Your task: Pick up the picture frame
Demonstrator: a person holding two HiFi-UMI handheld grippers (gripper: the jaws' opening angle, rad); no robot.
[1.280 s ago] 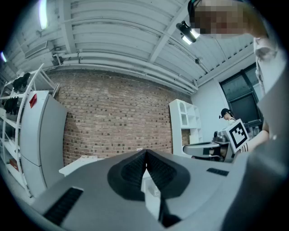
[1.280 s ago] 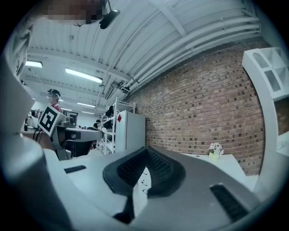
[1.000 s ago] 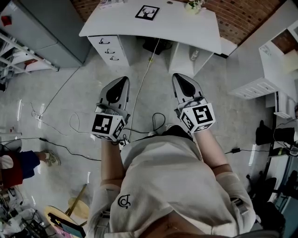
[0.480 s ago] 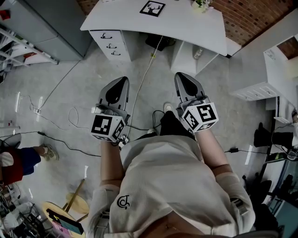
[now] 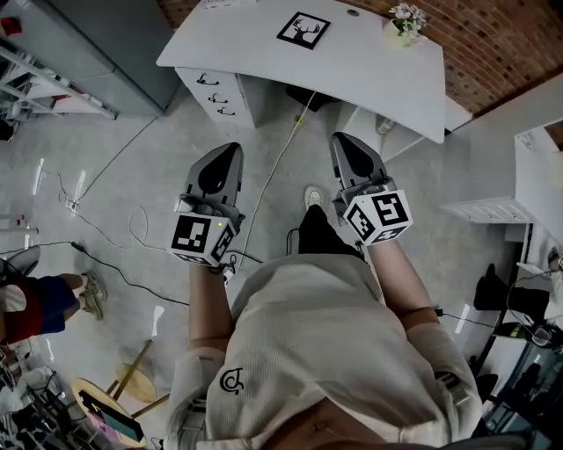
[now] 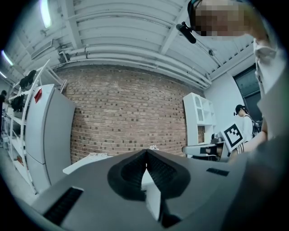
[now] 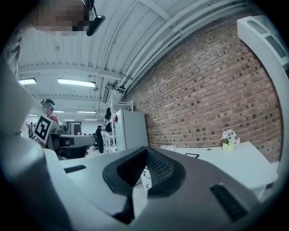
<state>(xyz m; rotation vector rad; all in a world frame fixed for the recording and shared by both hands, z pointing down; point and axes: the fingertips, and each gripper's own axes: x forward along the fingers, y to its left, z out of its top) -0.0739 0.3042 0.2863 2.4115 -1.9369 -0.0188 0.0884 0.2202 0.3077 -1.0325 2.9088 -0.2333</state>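
Picture frame [image 5: 304, 30] sits nearer in the head view, flat on the desk [image 5: 378, 70], still out of reach. Left gripper view: left gripper [image 6: 146, 157] closed, empty. Right gripper view: right gripper [image 7: 145, 159] likewise. Frame likely light, rigid, breakable (glass?); grip one edge.

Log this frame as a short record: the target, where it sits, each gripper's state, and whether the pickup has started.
target: picture frame, deer print, lying flat
location: on the white desk, left of the flower pot in the head view
left gripper: shut, empty, over the floor short of the desk
right gripper: shut, empty, over the floor short of the desk
pickup: not yet begun, frame untouched
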